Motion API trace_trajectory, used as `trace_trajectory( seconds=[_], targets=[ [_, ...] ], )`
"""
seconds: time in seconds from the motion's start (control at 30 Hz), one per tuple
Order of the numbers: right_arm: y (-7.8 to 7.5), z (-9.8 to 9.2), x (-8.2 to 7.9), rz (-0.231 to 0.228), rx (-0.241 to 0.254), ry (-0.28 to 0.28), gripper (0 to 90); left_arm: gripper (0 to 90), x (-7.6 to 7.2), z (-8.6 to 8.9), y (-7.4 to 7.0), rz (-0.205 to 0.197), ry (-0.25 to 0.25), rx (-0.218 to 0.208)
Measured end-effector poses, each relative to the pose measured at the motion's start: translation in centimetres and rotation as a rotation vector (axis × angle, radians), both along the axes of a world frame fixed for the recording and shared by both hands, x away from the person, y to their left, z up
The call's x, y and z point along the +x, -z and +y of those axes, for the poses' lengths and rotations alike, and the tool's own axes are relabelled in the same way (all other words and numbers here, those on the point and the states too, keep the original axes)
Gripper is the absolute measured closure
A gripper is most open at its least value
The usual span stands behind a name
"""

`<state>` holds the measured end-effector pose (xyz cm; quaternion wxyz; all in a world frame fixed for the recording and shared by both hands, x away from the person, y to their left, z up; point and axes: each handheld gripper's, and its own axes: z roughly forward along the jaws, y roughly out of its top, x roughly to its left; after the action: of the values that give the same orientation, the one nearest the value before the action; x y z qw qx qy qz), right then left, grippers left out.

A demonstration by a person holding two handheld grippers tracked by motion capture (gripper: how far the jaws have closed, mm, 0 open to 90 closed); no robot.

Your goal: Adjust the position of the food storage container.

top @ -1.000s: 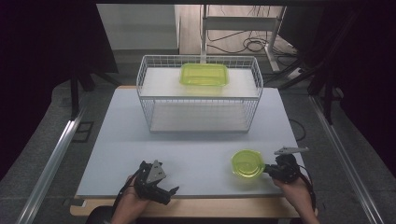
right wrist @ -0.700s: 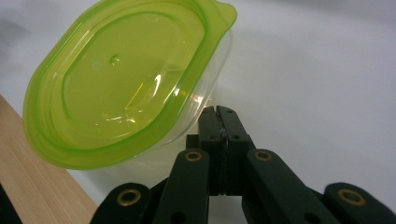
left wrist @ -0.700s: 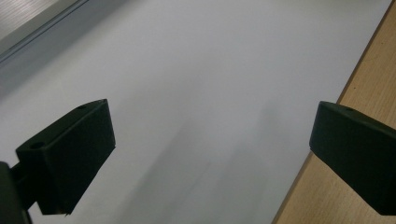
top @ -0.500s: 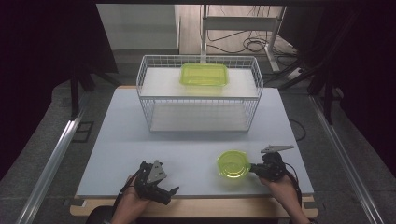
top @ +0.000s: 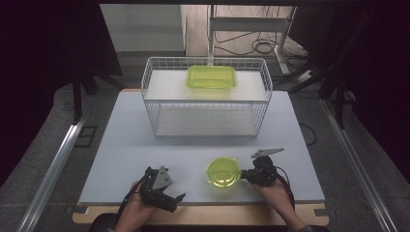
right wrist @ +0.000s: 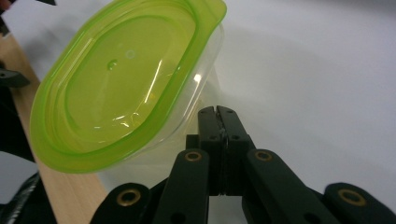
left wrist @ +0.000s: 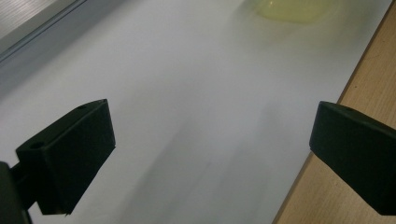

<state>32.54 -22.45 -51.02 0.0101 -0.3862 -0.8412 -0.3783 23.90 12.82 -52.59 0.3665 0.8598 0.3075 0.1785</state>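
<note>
The right claw point(right wrist: 219, 114) is pressed together beside the round green container point(top: 223, 172), seemingly pushing rather than pinching it, near the table's point(top: 135, 145) front edge. The left claw point(top: 167, 197) rests spread wide, holding nothing.

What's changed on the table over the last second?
The right gripper, jaws shut beside the small green-lidded tub, has slid leftward along the near edge with the tub. The left gripper, the wire basket and the green container on it stayed put.

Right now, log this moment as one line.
right gripper: shut beside round green-lidded container | left gripper: open, idle | rectangular container: on wire rack
</note>
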Motion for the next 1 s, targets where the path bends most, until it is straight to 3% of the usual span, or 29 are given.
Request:
trace_trajectory(
  seconds=[0.47,0.63,0.73,0.9,1.0],
  targets=[
    [0.5,4.1,1.1,0.015,0.025,-0.069,88.4,0.0,0.0,0.1,-0.1,-0.001,0.003,-0.001],
    [0.6,4.4,1.4,0.009,0.016,-0.07,88.2,0.0,0.0,0.1,0.0,0.002,0.003,0.0],
    [0.2,3.7,1.4,-0.042,-0.024,-0.061,85.4,0.0,0.0,0.1,-0.1,0.002,0.004,0.002],
    [-0.5,2.6,1.2,-0.092,-0.048,-0.033,79.5,0.0,0.0,0.2,-0.1,0.001,0.003,0.0],
    [-1.0,1.7,0.8,-0.136,-0.07,-0.029,72.8,0.0,-0.1,0.3,-0.1,0.006,0.008,-0.023]
  ],
)
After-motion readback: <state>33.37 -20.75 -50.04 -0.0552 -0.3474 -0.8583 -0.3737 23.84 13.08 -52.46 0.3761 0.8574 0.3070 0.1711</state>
